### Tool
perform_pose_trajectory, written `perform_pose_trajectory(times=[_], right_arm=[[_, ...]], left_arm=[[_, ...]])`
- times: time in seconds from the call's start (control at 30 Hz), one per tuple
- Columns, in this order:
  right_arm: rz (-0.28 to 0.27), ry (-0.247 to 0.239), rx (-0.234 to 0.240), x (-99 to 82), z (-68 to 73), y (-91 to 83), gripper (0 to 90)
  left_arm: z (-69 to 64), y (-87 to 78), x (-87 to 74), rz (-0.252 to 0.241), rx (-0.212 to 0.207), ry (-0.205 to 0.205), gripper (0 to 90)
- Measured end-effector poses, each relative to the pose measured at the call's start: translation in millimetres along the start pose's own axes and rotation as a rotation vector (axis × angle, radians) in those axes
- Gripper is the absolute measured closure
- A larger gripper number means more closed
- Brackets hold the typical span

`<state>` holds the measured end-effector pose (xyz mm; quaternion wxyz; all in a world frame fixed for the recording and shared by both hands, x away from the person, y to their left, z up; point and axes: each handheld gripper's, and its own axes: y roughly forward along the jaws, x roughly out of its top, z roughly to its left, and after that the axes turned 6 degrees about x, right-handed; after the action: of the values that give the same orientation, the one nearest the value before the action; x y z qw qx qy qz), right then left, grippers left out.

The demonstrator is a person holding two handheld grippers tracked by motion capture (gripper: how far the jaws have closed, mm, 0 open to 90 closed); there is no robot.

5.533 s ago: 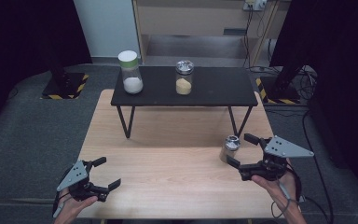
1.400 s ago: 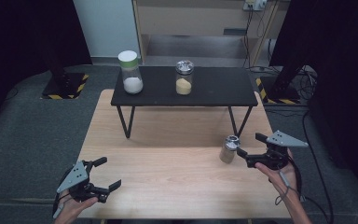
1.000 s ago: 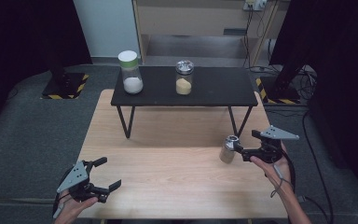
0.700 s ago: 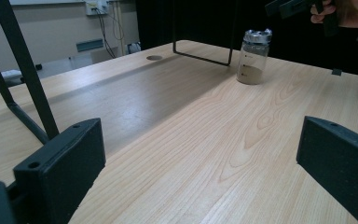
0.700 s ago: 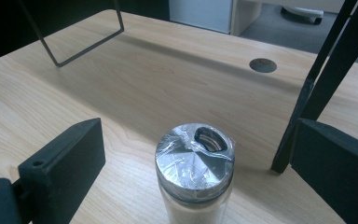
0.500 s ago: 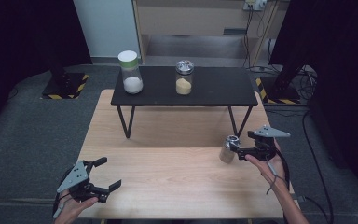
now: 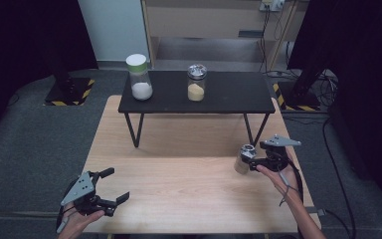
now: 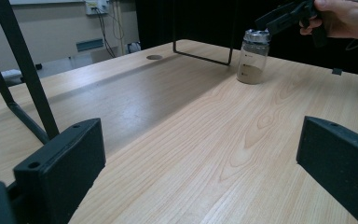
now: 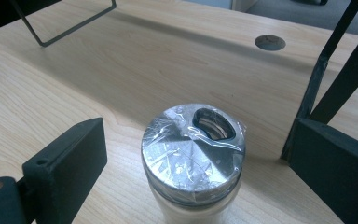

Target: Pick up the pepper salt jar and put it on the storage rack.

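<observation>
I've brought my right gripper (image 7: 255,160) forward and leftward from the table's right edge; its open jaws now flank the foil-capped jar (image 7: 243,158), which has not shifted.

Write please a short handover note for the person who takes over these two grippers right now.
Right gripper: open, jaws on either side of the small jar at its lid, not closed on it.
Left gripper: open, idle, low at the near left of the wooden table.
The jar stands upright on the table, near the right edge.
Done: approach only.
Left: probably close on the jar and lift; the destination cannot be told.
</observation>
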<state>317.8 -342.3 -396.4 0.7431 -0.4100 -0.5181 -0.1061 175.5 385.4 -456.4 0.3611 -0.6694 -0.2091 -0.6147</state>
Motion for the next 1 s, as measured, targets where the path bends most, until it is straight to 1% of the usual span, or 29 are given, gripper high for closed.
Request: perform_pose_trajectory(times=[0.07, 0.2, 0.27, 0.4, 0.47, 0.53, 0.6, 0.67, 0.7, 0.77, 0.83, 1.0], right_arm=[[0.006, 0.002, 0.011, -0.7, -1.3, 2.2, 6.5], [0.017, -0.008, 0.014, -1.2, -0.4, 5.7, 7.9], [0.024, -0.013, 0.01, -1.0, 0.4, 7.3, 8.8], [0.025, -0.007, 0.005, -2.5, -1.3, 11.0, 12.5], [0.029, -0.009, 0.009, -3.3, -2.6, 13.2, 15.8], [0.035, -0.023, 0.006, -3.9, -1.8, 15.3, 18.7], [0.034, -0.03, 0.01, -5.0, -1.5, 16.4, 23.6], [0.026, -0.051, -0.005, -7.4, 2.0, 16.7, 32.1], [0.026, -0.06, -0.016, -7.5, 3.8, 16.6, 33.8], [0.022, -0.06, -0.015, -8.1, 3.2, 16.2, 34.2], [0.023, -0.074, -0.019, -7.8, 5.0, 16.1, 34.9], [0.03, -0.073, -0.018, -5.8, 5.2, 15.8, 35.2]], left_arm=[[0.1, 0.1, 0.1, 0.002, 0.0, 0.0, 0.0], [0.1, 0.3, 0.2, 0.003, -0.001, 0.001, 0.0], [0.1, 0.2, 0.3, 0.003, -0.001, 0.001, 0.0], [0.1, 0.2, 0.4, 0.004, 0.0, 0.0, 0.0], [0.0, 0.1, 0.3, 0.003, 0.0, 0.0, 0.0], [0.1, 0.0, 0.3, 0.003, 0.001, -0.001, 0.0], [0.0, -0.1, 0.3, 0.003, 0.001, -0.001, 0.0], [0.0, 0.0, 0.4, 0.004, 0.001, 0.0, 0.0], [0.0, 0.1, 0.4, 0.004, 0.001, 0.0, 0.0], [0.1, 0.1, 0.3, 0.004, 0.001, 0.0, 0.0], [0.1, 0.0, 0.2, 0.003, 0.001, -0.001, 0.0], [0.1, 0.2, 0.2, 0.004, 0.001, 0.0, 0.0]])
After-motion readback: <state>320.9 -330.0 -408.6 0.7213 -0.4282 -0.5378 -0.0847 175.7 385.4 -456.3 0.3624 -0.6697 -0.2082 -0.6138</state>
